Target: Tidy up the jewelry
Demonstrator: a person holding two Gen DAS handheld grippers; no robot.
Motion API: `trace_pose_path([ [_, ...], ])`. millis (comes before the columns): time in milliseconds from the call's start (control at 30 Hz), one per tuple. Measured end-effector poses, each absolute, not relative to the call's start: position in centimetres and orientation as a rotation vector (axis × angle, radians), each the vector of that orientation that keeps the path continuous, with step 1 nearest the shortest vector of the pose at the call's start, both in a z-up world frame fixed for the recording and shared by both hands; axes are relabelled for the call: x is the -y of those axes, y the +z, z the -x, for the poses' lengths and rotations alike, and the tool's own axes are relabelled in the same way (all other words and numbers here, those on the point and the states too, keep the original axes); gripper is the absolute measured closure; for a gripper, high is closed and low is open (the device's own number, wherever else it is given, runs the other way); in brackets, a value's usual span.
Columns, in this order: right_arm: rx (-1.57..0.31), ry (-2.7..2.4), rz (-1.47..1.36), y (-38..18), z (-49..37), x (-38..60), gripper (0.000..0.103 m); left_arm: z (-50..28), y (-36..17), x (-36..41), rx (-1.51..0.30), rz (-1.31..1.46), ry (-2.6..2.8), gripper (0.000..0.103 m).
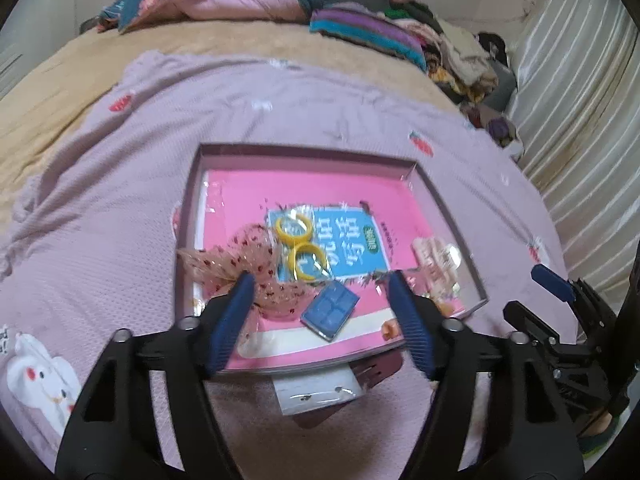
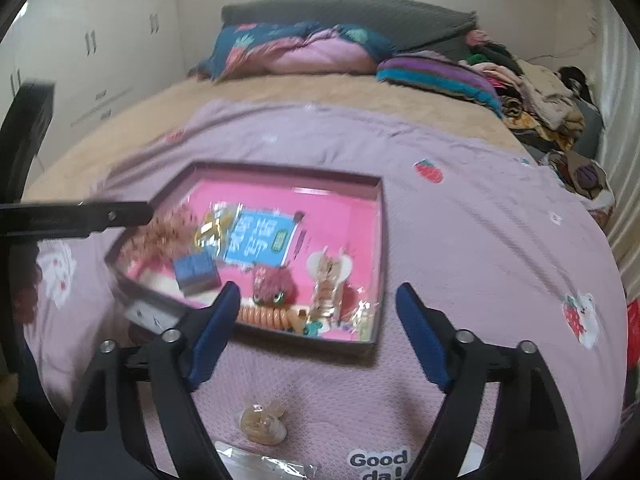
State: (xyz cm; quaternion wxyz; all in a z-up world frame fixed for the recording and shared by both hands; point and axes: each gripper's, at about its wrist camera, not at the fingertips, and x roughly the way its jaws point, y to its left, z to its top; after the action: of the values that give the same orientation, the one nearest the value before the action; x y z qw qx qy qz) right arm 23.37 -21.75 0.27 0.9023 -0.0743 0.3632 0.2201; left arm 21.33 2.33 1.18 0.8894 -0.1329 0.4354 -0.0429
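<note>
Left wrist view: left gripper spread wide, ribbed blue pads holding nothing, above shallow rectangular tray with glossy pink floor on waffle-knit lilac blanket. Left to right inside: gauzy dotted bow, yellow rings, blue case. Right wrist view: right gripper equally wide, empty; coiled orange tie at tray's near wall.

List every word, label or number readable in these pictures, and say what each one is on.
"Good da!" on the white patch printed on the pink bedspread, cut off at the picture's lower edge.
Large white Chinese characters on the blue packet in the pink tray: seen upside down, too blurred to read.
Small green badge on that packet: too small to read.
</note>
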Motion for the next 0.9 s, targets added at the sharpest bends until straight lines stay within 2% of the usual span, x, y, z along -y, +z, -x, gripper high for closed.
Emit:
trace_pose_path([
  [167,-0.706,0.425,0.085,2.4,-22.8,23.8,0.017,-20.1,3.5,-2.6,-0.847,0.29,-0.074,0.011],
  [200,-0.699,0.417,0.077,2.8,-22.7,24.1,0.017,-19.9,3.8,-2.7,-0.84,0.293,-0.071,0.01],
  [900,-0.617,0.387,0.016,5.9,-18.0,27.0,0.015,-14.3,6.3,-3.2,-0.765,0.293,-0.069,0.01],
])
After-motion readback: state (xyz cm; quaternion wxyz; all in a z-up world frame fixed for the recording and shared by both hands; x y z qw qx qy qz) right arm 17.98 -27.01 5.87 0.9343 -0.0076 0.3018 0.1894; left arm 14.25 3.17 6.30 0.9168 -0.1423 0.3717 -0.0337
